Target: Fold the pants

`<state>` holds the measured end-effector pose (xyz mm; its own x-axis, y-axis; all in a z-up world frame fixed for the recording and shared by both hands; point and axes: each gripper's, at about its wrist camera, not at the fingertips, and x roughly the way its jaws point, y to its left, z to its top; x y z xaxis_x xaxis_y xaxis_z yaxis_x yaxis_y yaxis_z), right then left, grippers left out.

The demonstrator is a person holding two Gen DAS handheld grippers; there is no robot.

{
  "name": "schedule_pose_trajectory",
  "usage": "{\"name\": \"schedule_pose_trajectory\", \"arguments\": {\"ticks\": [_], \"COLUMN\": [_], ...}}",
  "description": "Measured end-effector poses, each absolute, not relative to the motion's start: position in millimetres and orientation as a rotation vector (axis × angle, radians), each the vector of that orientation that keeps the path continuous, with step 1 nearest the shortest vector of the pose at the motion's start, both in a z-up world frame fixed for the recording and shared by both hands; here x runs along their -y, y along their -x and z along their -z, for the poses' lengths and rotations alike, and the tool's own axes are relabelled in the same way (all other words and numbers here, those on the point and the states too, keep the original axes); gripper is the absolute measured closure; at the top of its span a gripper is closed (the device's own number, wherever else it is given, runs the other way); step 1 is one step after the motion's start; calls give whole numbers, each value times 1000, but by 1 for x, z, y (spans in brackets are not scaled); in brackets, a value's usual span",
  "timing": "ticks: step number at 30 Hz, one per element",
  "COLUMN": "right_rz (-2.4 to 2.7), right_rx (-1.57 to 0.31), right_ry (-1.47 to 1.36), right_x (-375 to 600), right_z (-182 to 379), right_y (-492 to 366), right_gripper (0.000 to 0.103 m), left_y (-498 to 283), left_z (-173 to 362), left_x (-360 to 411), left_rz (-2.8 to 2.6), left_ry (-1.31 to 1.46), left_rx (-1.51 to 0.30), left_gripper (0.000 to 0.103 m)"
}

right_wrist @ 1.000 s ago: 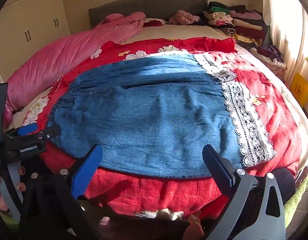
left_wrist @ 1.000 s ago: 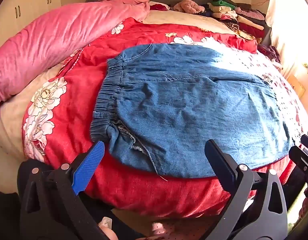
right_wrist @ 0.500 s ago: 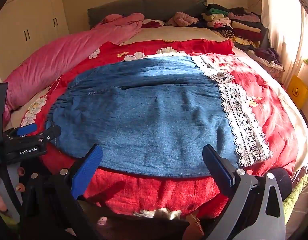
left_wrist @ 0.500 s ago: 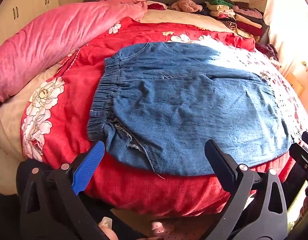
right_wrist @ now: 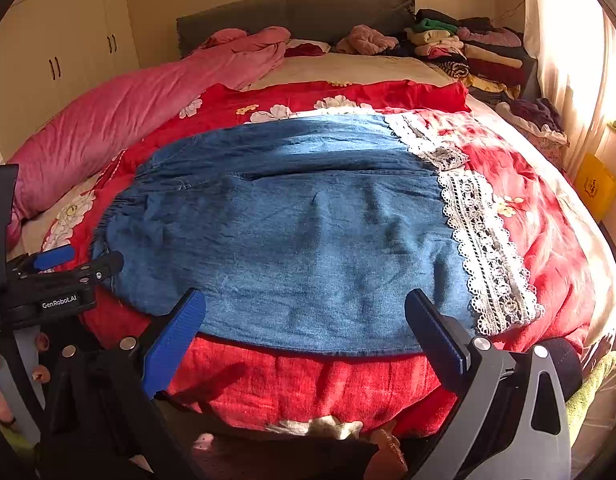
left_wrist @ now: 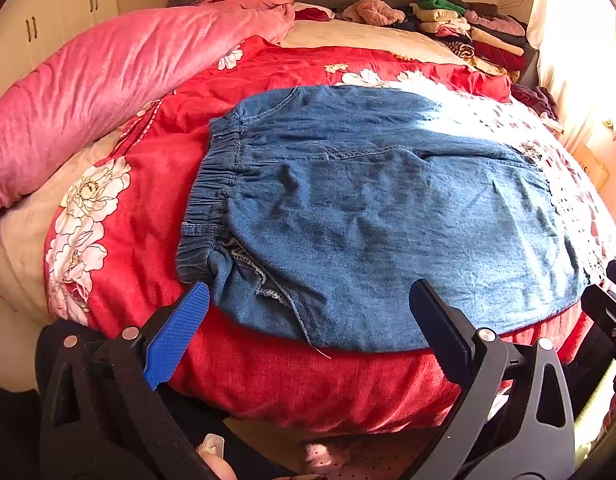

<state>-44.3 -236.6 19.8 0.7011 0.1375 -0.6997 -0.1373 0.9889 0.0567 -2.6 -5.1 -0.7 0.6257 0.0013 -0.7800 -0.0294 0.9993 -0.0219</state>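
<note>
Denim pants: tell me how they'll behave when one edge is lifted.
The denim pants lie flat with soft wrinkles, so they will probably drape and sag, not hold shape. The gathered elastic waistband looks thicker, likely the heavier end. The lace trim seems open-worked, so fingertips might snag it.

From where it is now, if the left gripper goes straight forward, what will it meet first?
Probably the near edge of the denim pants, which lies between the open fingers of the left gripper, just ahead, on the red quilt. Depth is unclear in this fisheye view.
</note>
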Motion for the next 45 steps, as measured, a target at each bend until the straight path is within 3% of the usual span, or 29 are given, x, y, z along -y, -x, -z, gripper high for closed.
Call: {"name": "schedule_pose_trajectory", "arguments": {"ticks": [45], "right_rz": [-158], "right_rx": [-770], "right_ry": [22], "right_x": [232], "right_z": [-19], "right_y": [35], "right_gripper": [4], "left_y": [-2], "left_z": [-3], "left_x": [0], "left_rz": [-27], "left_ry": [26], "left_rx": [-881], "left_gripper": [9]}}
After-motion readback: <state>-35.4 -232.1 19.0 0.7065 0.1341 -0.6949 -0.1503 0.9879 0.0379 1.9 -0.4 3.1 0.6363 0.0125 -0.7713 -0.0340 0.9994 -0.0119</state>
